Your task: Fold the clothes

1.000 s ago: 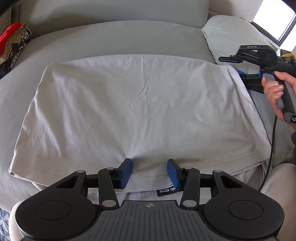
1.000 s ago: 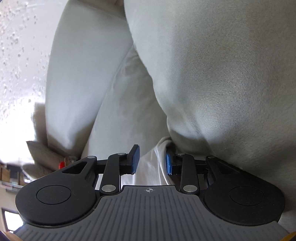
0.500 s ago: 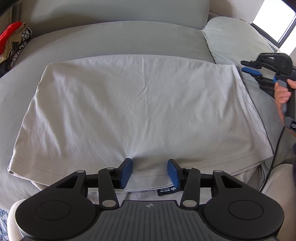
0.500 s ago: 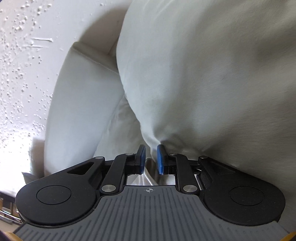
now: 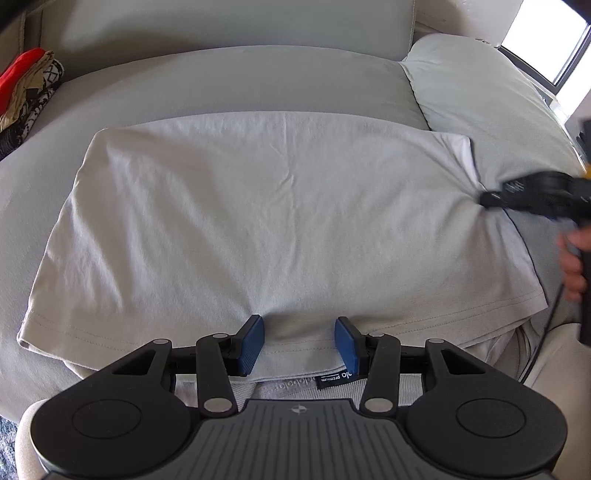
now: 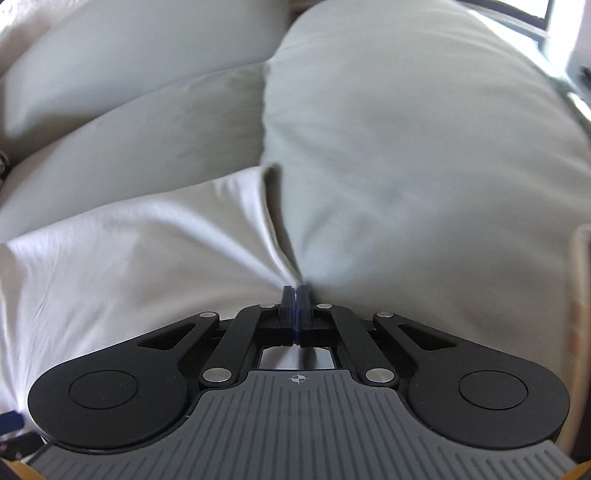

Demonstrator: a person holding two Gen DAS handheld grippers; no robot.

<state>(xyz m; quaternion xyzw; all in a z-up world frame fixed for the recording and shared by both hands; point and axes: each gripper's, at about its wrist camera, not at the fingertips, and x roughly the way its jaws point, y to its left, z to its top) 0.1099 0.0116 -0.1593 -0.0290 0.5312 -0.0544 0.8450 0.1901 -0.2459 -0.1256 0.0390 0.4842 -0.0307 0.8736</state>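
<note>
A light grey T-shirt point(image 5: 266, 221) lies folded flat on a grey sofa seat, its hem and neck label toward me. My left gripper point(image 5: 299, 343) is open, its blue pads resting on the near hem, one at each side. My right gripper point(image 6: 295, 291) is shut on the shirt's right edge point(image 6: 273, 254), where the cloth bunches into a pinch. In the left wrist view the right gripper point(image 5: 491, 199) shows at the shirt's right side, held by a hand.
A grey sofa arm cushion point(image 5: 480, 96) rises right of the shirt. The sofa backrest point(image 5: 229, 26) runs behind. A pile of red and patterned clothes point(image 5: 26, 92) sits at far left. A cable point(image 5: 543, 332) hangs at right.
My right gripper swung round, closed and pinched the shirt's right edge, pulling the cloth into wrinkles there. My left gripper stayed open on the near hem.
</note>
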